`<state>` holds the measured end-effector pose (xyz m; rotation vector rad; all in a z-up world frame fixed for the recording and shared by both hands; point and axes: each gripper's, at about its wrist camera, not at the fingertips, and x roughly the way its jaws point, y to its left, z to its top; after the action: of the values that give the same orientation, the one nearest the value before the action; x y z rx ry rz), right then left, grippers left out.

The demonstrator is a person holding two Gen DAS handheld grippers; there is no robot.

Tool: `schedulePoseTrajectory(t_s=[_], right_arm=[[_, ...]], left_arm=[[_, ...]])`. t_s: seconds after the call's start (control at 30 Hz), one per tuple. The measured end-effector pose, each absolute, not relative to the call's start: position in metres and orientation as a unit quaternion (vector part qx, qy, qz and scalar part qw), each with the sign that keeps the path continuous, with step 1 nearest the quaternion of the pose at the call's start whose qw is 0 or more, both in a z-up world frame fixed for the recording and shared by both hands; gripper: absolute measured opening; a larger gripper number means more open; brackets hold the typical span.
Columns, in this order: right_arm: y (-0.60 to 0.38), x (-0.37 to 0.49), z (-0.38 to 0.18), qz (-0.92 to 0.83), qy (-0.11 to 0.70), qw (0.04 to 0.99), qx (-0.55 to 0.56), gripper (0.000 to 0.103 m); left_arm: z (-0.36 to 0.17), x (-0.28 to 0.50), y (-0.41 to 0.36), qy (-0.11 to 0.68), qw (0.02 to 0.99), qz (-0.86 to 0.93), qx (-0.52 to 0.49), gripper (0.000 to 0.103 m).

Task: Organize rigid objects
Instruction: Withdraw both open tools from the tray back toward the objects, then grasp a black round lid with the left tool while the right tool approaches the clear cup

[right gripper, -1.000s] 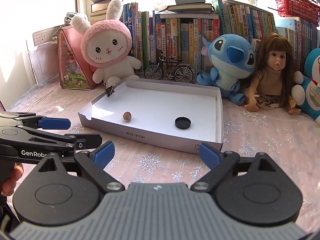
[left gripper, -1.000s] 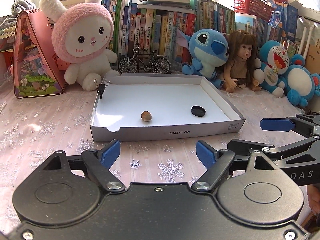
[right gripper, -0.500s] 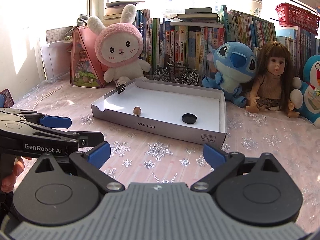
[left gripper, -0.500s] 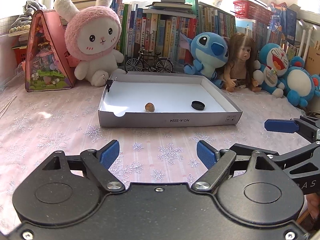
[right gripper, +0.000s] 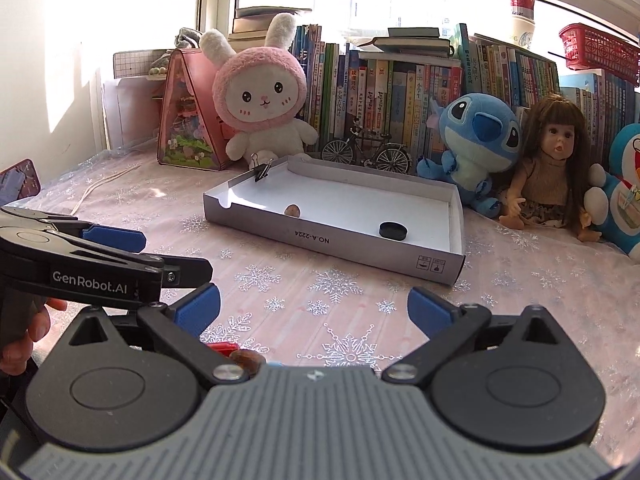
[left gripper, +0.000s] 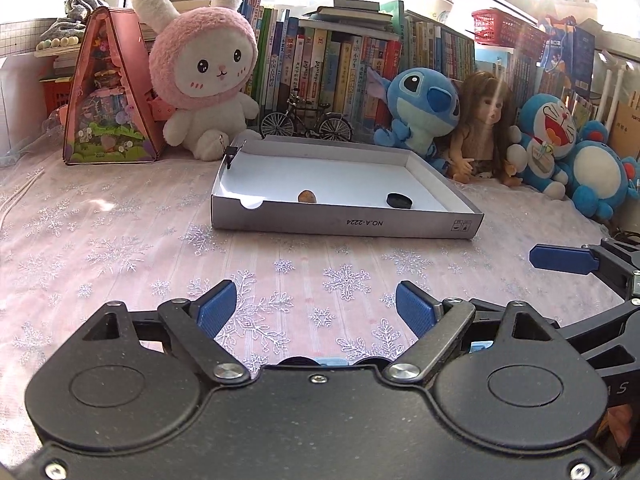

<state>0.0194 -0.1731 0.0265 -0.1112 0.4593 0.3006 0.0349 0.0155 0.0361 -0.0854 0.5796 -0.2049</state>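
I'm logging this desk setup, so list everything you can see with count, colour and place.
tray: 1, grey outside, white inside, centre of the cloth
nut: 1, brown, inside tray, near front wall
disc: 1, black, inside tray, right of nut
binder clip: 1, black, on tray's back left corner
tablecloth: 1, pink with snowflakes
rabbit plush: 1, pink and white, behind tray, left
triangular toy house: 1, pink, far left
model bicycle: 1, black, behind tray
blue plush: 1, right of bicycle
doll: 1, brown hair, beside blue plush
books: many, mixed colours, along the back
basket: 1, red, atop books, right
left tool: 1, black, blue pads, open, empty
right tool: 1, black, blue pads, open, empty
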Motion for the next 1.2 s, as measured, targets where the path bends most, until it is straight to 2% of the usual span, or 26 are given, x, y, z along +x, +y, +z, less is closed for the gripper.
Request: schedulePoseTrajectory(t_s=[0.63,0.73,0.83,0.9,1.2], right_arm=[[-0.201,-0.011,0.01,0.1,0.221,0.97,-0.027,0.102],[-0.208,-0.014,0.008,0.092,0.228,0.969,-0.02,0.097],[-0.213,-0.016,0.006,0.085,0.234,0.968,-0.013,0.09],[-0.215,-0.017,0.005,0.08,0.238,0.968,-0.01,0.085],[-0.213,-0.018,0.001,0.085,0.245,0.966,-0.018,0.072]], left_arm=[[0.026,0.002,0.047,0.287,0.954,-0.082,-0.037,0.084],[0.025,-0.003,0.049,0.283,0.955,-0.081,-0.027,0.079],[0.024,-0.006,0.052,0.289,0.954,-0.079,-0.026,0.069],[0.023,-0.005,0.055,0.299,0.95,-0.077,-0.035,0.051],[0.019,-0.006,0.056,0.31,0.947,-0.08,-0.032,0.036]])
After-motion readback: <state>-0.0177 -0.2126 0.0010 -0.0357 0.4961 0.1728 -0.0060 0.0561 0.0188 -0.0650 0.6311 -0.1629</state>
